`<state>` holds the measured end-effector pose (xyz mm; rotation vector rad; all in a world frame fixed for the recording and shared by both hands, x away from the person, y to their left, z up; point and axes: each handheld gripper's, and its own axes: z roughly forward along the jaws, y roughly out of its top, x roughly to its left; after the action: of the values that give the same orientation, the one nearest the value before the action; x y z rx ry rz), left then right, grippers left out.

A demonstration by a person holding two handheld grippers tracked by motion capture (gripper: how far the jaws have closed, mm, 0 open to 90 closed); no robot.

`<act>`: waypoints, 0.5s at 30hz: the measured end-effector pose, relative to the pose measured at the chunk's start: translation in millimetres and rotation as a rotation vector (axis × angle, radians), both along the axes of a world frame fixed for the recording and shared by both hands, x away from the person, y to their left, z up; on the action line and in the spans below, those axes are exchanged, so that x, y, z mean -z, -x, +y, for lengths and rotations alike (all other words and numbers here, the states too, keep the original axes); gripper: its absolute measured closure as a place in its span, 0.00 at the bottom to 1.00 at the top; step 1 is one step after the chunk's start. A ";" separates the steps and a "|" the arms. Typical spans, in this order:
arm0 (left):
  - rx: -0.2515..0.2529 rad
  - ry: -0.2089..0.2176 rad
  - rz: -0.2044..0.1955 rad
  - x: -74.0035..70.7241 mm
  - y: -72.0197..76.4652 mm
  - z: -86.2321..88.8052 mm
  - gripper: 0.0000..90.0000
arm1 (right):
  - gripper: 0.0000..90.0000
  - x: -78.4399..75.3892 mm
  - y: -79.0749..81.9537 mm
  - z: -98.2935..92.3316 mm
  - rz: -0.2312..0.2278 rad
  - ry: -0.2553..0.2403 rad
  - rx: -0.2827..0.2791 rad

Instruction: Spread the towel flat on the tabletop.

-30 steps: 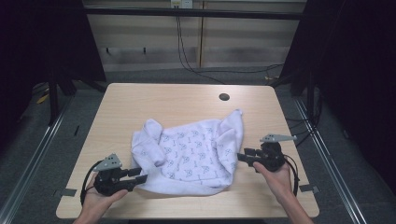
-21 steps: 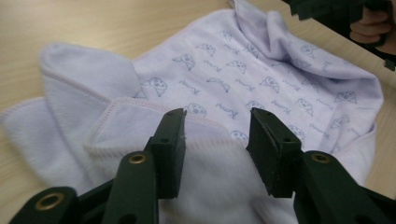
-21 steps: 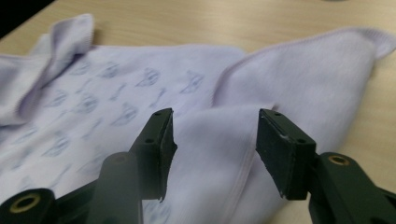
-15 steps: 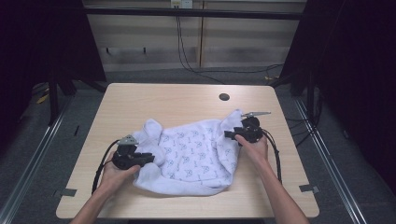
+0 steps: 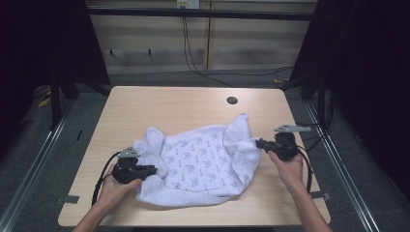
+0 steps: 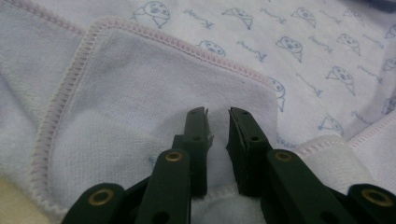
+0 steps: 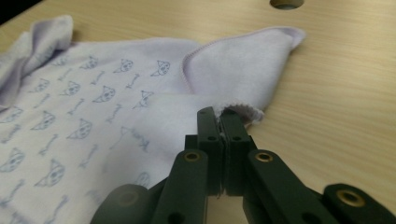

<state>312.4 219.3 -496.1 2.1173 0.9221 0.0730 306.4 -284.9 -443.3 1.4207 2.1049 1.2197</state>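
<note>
Right gripper point(image 5: 258, 143) just clamped on towel point(image 5: 203, 164) right edge; left gripper point(image 5: 153, 169) narrow, pinching thick near-left fold. Opposite grips, likely to spread it over table point(image 5: 159, 106).

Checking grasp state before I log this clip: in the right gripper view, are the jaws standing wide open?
No. The right gripper has its jaws pressed together, pinching the hemmed edge of the white printed cloth.
</note>
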 end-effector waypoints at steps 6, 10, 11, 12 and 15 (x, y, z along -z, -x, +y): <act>-0.006 -0.004 -0.001 -0.3 3.2 -0.1 0.86 | 0.99 -0.3 60.4 -32.4 -0.036 0.041 0.067; -0.008 -0.009 -0.007 -0.4 4.3 -0.7 0.86 | 0.97 4.1 90.4 -50.5 -0.017 0.071 0.110; -0.005 -0.011 -0.009 -0.4 4.5 -0.6 0.86 | 0.97 5.6 97.8 -54.3 -0.011 0.081 0.124; -0.008 -0.011 -0.009 -0.4 5.2 -0.8 0.86 | 0.96 7.3 104.9 -57.8 -0.002 0.081 0.135; -0.010 -0.017 -0.013 -0.6 7.1 -1.2 0.86 | 0.94 11.3 125.4 -68.8 0.009 0.120 0.169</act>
<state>305.3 218.1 -495.5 2.1256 0.9271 0.1001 181.0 -353.7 -454.5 1.5170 1.9816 1.0077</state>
